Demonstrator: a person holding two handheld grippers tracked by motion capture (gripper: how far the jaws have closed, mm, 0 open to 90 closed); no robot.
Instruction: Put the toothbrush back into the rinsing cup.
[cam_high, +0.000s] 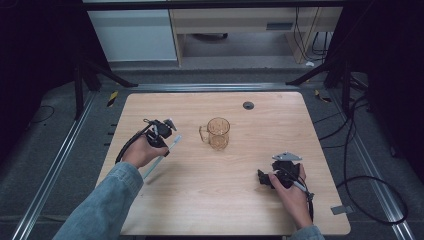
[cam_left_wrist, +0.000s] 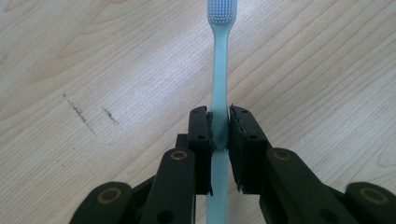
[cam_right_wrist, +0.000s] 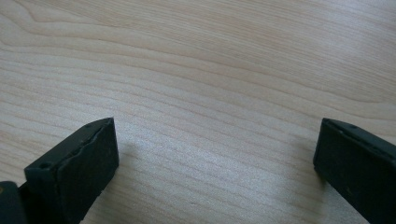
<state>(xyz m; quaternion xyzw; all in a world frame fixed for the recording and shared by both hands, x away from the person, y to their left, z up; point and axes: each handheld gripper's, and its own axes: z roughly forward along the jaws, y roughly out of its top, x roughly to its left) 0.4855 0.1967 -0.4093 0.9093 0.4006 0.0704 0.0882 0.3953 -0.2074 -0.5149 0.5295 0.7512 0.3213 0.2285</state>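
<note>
1. At the left, the left claw (cam_left_wrist: 219, 135) is seen clamped on the handle of a pale blue toothbrush (cam_left_wrist: 218, 84), the bristled head pointing away over the worktop (cam_high: 230, 200). In the high view the toothbrush (cam_high: 162, 155) lies slanted under the left hand (cam_high: 142, 152), its tail end low near the wood.
2. The grip is taken on a narrow, smooth handle; a slip or a twist between the jaws is judged likely if the brush is swung quickly.
3. The long tail could be caught on the worktop during a lift, and the brush levered out of line.
4. In the middle, a clear amber cup (cam_high: 217, 133) is left standing upright, apart from both claws; a tip-over is risked if its rim is struck by the brush head.
5. At the right, the right claw (cam_right_wrist: 215, 154) is held wide open over bare wood, gripping nothing; no steadying of the cup is offered from there.
</note>
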